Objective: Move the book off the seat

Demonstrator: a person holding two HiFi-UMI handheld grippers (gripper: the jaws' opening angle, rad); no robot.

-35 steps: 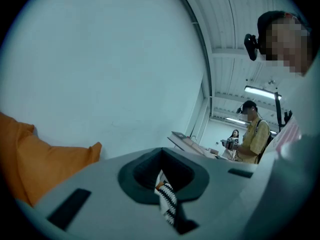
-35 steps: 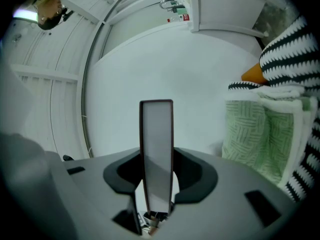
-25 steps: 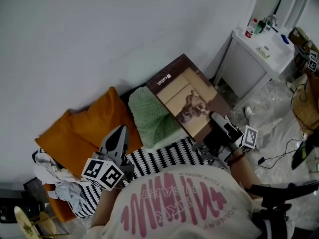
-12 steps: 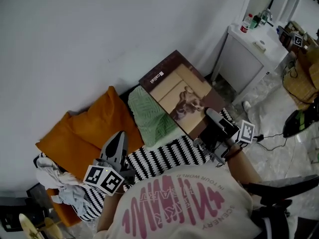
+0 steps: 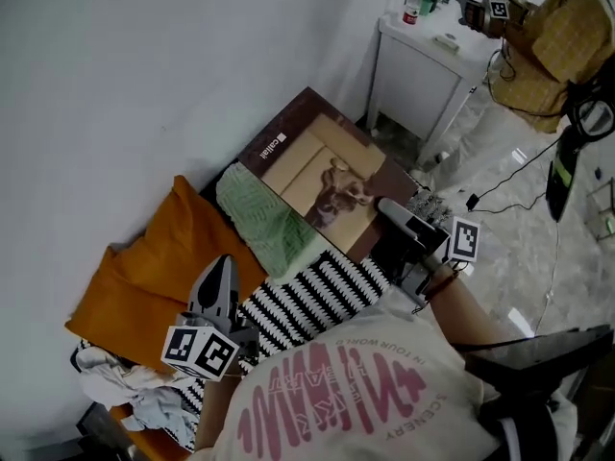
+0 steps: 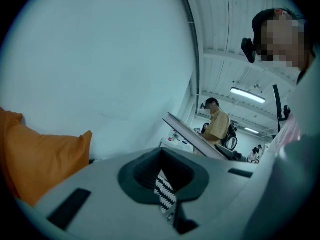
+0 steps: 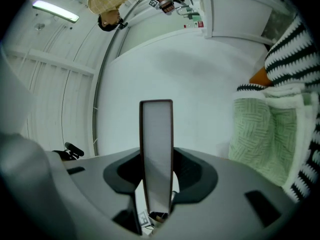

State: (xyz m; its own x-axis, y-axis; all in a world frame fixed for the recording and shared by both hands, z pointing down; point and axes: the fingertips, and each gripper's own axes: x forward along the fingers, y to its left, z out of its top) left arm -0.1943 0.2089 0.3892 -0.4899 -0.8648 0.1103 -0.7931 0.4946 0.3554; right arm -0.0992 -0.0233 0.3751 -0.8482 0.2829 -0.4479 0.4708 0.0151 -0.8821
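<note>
Right gripper view: the right gripper [image 7: 156, 194] pinches the big book [image 7: 156, 134] by its edge, so it may tip and slip; the left gripper [image 5: 221, 269] is closed, empty.

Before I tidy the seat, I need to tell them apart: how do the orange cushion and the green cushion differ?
The orange cushion is plain and smooth; the green cushion has a woven texture. The orange one looks larger. The book partly hides the green one, not the orange one. Both lie by the wall.
</note>
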